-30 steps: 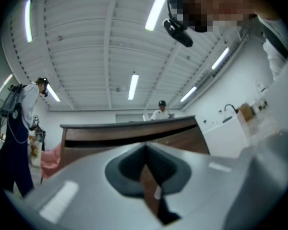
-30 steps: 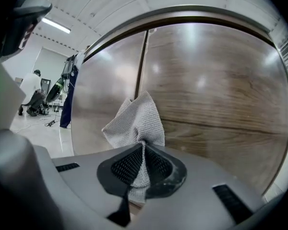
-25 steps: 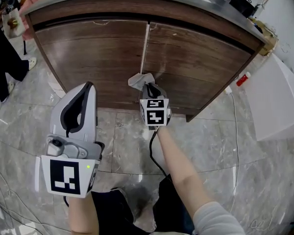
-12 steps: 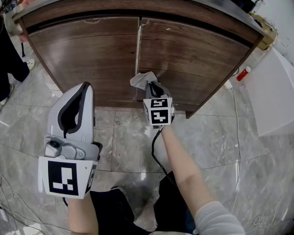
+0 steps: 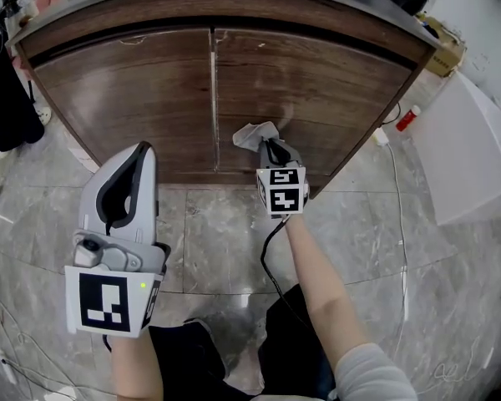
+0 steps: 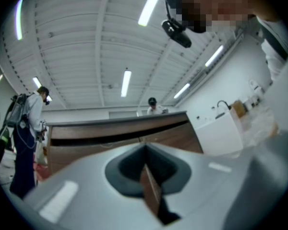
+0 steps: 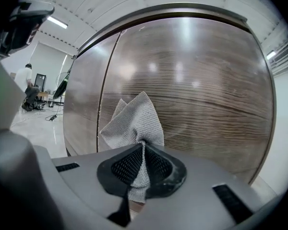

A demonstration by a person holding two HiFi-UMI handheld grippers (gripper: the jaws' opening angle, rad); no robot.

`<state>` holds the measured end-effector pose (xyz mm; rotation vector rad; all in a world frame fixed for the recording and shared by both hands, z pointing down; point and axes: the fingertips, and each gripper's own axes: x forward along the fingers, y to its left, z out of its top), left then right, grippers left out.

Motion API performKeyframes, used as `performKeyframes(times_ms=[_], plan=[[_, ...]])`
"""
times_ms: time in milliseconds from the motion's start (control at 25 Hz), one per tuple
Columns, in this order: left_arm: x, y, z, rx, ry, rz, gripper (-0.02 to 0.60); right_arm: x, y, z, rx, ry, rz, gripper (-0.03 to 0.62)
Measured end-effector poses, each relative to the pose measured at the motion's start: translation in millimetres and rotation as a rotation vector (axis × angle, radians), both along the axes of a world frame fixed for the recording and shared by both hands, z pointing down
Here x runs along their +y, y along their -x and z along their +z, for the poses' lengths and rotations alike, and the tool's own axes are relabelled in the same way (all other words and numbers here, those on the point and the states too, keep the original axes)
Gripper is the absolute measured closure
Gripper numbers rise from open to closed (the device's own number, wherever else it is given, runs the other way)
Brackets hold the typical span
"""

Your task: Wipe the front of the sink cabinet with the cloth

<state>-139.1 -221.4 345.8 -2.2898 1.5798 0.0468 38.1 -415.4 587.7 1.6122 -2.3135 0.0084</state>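
While the right gripper (image 7: 143,146) pinches a grey cloth (image 7: 134,119) by its bunched middle, the loose end fans at the right door (image 7: 206,80), low down. Soft, light and limp, it probably needs this firm pinch. To the left, nearer, the left gripper (image 6: 145,152) has its jaws pressed together, empty.

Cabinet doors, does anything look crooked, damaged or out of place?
Nothing stands out. Both cabinet doors sit shut and aligned; the cloth is pinched in the right gripper. Pale patches on the wood look like lamp glare.
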Motion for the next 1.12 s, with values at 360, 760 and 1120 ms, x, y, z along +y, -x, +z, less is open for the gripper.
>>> performKeyframes(times_ms=[360, 760, 1120], plan=[[2, -19, 6, -0.023, 0.023, 0.028, 0.578, 0, -65, 2, 0.001, 0.000, 0.083, 0.579], [5, -32, 15, -0.058, 0.059, 0.036, 0.578, -1, -130, 6, 0.005, 0.010, 0.174, 0.579], [7, -34, 18, -0.053, 0.056, 0.065, 0.578, -1, -192, 4, 0.001, 0.006, 0.298, 0.579]])
